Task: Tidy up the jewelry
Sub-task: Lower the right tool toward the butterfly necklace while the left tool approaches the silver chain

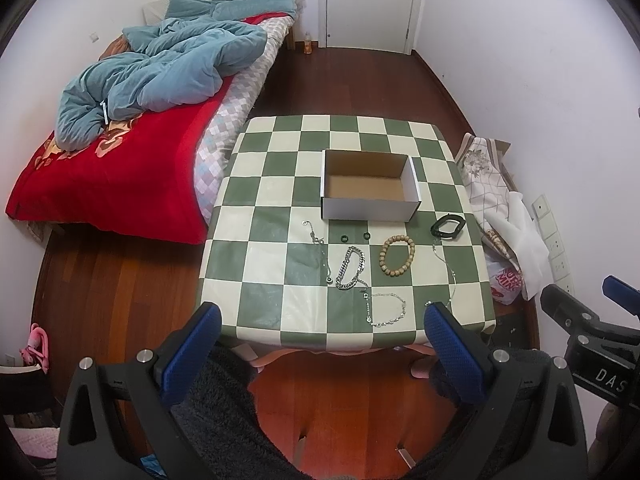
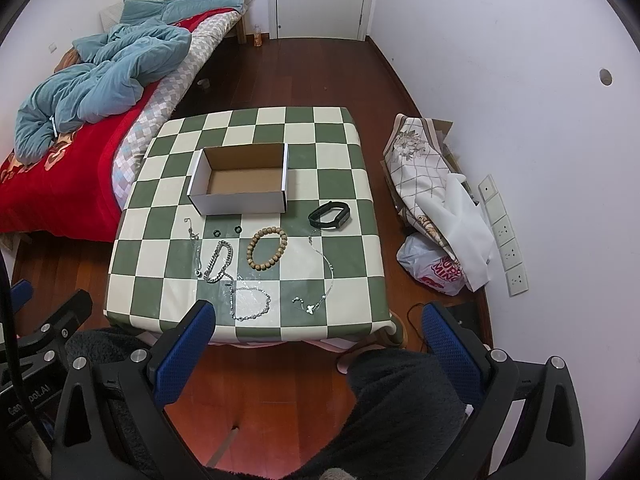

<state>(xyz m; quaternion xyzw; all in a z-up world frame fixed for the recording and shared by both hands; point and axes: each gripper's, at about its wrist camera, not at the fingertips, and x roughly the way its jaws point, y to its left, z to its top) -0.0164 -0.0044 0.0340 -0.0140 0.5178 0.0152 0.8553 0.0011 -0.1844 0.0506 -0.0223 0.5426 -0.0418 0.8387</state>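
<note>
A checkered table stood in a bedroom, with an open cardboard box on it as the landmark. The box held nothing. Just in front of the box lay two small dark rings, a wooden bead bracelet, and a black wristband off to the box's right front. Nearer the table's front edge lay a heavy silver chain bracelet, a thin chain, a looped silver necklace and a long fine necklace whose pendant was too small to make out.

Left of the box stood a bed with a blue quilt; right of it, folded cloth and a plastic bag lay against the wall.

The left gripper and right gripper both hung short of the table, jaws spread wide, holding nothing. Dark fleece-clad legs filled the foreground.
</note>
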